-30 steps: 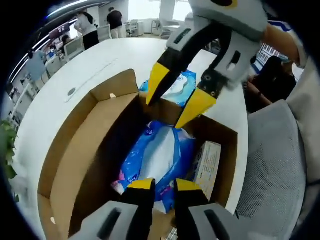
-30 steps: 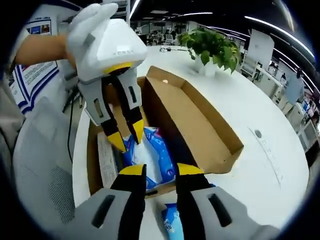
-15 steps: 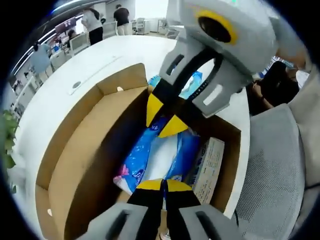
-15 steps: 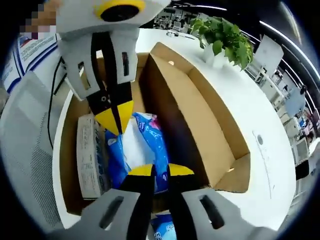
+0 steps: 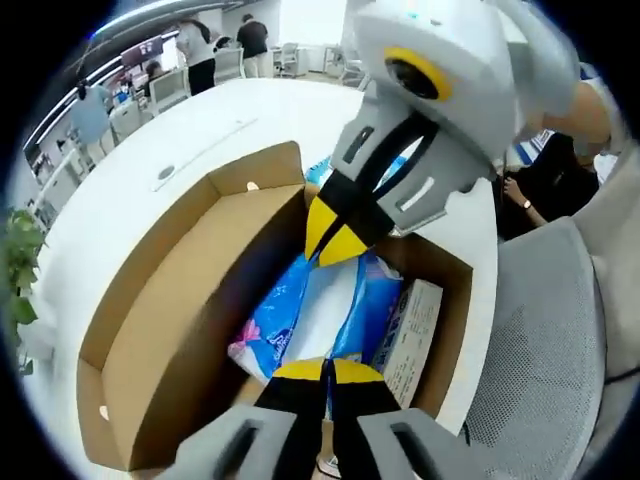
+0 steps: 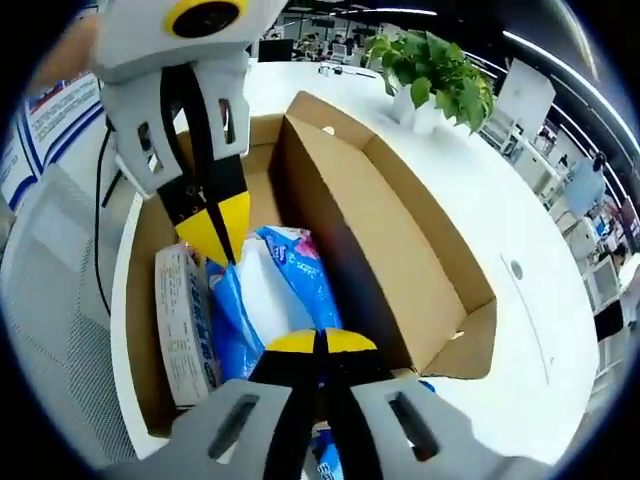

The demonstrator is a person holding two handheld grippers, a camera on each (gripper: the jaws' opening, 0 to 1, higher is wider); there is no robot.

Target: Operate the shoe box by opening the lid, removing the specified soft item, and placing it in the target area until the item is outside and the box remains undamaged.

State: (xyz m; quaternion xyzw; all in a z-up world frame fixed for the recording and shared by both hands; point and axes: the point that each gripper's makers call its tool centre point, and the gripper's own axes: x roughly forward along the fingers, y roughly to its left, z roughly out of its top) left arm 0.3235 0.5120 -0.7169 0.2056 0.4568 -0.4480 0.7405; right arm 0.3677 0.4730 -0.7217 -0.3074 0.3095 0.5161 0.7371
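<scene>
Both the left gripper [image 5: 325, 368] and right gripper [image 6: 318, 342] are pinching opposite ends of the blue soft pack [image 5: 312, 310], at six and twelve o'clock in the left gripper view, seemingly to lift it level from the open shoe box [image 5: 170, 330].

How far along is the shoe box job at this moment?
Done: the lid of the shoe box stands open. In hand: left gripper and right gripper, both shut, pinch opposite ends of the blue soft pack. Left: the pack is still inside the box, beside a small carton, so lifting out and placing remain.
</scene>
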